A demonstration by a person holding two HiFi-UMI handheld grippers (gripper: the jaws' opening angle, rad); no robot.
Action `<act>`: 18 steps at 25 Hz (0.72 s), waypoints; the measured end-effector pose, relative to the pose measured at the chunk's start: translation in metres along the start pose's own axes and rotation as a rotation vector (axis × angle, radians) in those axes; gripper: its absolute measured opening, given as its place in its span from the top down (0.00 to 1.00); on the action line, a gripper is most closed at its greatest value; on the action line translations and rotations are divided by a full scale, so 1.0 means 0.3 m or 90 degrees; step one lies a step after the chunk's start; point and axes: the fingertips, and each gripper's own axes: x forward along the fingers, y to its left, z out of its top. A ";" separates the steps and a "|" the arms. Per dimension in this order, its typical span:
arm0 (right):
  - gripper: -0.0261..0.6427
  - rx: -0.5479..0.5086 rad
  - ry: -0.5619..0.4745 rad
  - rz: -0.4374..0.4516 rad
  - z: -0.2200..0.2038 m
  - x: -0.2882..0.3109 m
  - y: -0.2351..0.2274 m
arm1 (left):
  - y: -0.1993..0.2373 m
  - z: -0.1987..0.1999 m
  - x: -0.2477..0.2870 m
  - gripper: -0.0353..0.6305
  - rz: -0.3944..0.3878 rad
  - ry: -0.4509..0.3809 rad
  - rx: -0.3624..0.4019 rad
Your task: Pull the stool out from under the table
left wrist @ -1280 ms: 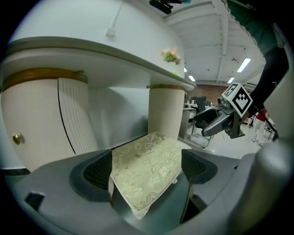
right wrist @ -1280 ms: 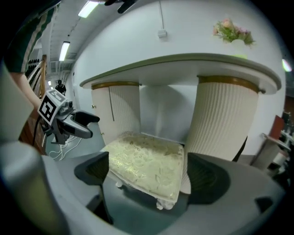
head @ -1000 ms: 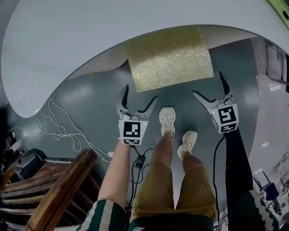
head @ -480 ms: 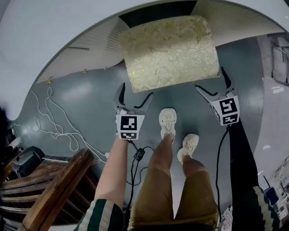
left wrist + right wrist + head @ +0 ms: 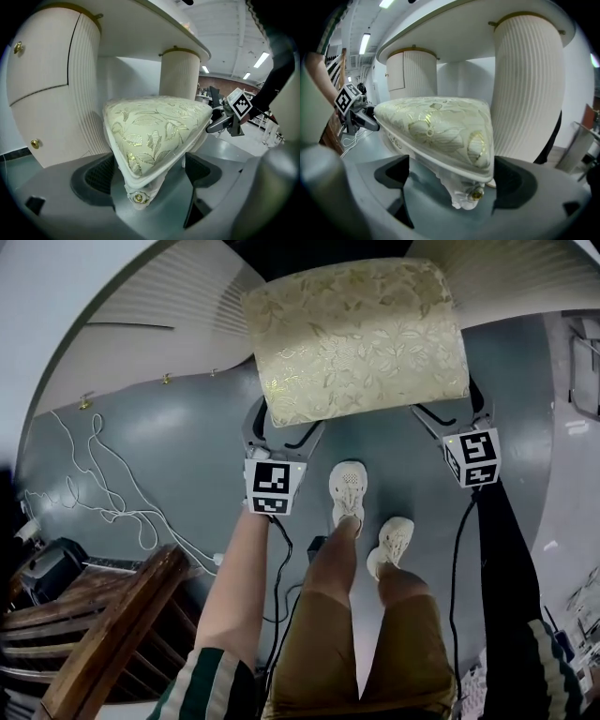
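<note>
The stool point(image 5: 356, 338) has a cream cushion with gold leaf pattern and white carved legs, and stands between the table's two fluted pedestals. My left gripper point(image 5: 284, 427) is at its near-left corner, fingertips hidden under the cushion edge. In the left gripper view the stool's corner point(image 5: 150, 136) fills the middle, and the leg point(image 5: 137, 198) stands between the open jaws of that gripper point(image 5: 147, 176), touching neither pad. My right gripper point(image 5: 448, 413) is at the near-right corner. There too the corner leg point(image 5: 468, 194) sits inside the open right gripper point(image 5: 450, 180), under the cushion point(image 5: 436, 126).
The white table top point(image 5: 154, 28) overhangs the stool; fluted pedestals point(image 5: 527, 89) point(image 5: 51, 89) flank it, one with gold door knobs. The person's shoes point(image 5: 349, 488) stand just behind the stool. White cables point(image 5: 103, 493) lie on the grey floor at left, beside a wooden frame point(image 5: 103, 634).
Both grippers have gone forward and down to the stool's near corners, so a corner leg now sits between each pair of jaws. The cushion now covers their fingertips in the head view.
</note>
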 end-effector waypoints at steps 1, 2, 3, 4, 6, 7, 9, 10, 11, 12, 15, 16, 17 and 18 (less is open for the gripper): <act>0.11 -0.001 0.004 0.000 -0.009 0.012 -0.003 | 0.000 -0.007 0.008 0.26 -0.001 0.003 -0.001; 0.11 -0.003 0.008 0.000 -0.018 0.023 -0.007 | 0.002 -0.016 0.016 0.26 -0.002 0.007 -0.002; 0.11 -0.005 0.014 0.000 -0.028 0.034 -0.012 | 0.002 -0.024 0.025 0.26 -0.004 0.012 -0.001; 0.11 -0.009 0.022 0.000 -0.037 0.044 -0.018 | 0.000 -0.031 0.035 0.26 -0.007 0.017 0.001; 0.13 -0.027 0.037 -0.001 -0.049 0.062 -0.029 | -0.007 -0.045 0.057 0.27 -0.013 0.026 0.003; 0.13 -0.039 0.042 -0.001 -0.051 0.071 -0.030 | -0.009 -0.051 0.068 0.26 -0.015 0.030 0.002; 0.17 -0.059 0.047 0.003 -0.049 0.088 -0.024 | -0.004 -0.056 0.084 0.27 -0.016 0.032 -0.006; 0.19 -0.063 0.048 0.005 -0.047 0.094 -0.018 | -0.001 -0.057 0.089 0.26 -0.018 0.032 -0.012; 0.19 -0.062 0.048 0.007 -0.047 0.096 -0.015 | -0.001 -0.059 0.093 0.25 -0.021 0.032 -0.018; 0.21 -0.060 0.049 0.008 -0.049 0.095 -0.013 | -0.002 -0.061 0.095 0.25 -0.025 0.032 -0.025; 0.23 -0.057 0.061 0.008 -0.056 0.091 -0.016 | -0.003 -0.068 0.100 0.26 -0.040 0.039 -0.039; 0.24 -0.059 0.067 0.007 -0.057 0.093 -0.018 | 0.001 -0.069 0.100 0.26 -0.044 0.047 -0.040; 0.25 -0.061 0.076 0.006 -0.058 0.094 -0.021 | 0.005 -0.069 0.100 0.26 -0.046 0.058 -0.041; 0.26 -0.063 0.085 0.004 -0.060 0.093 -0.023 | 0.008 -0.069 0.101 0.26 -0.049 0.073 -0.041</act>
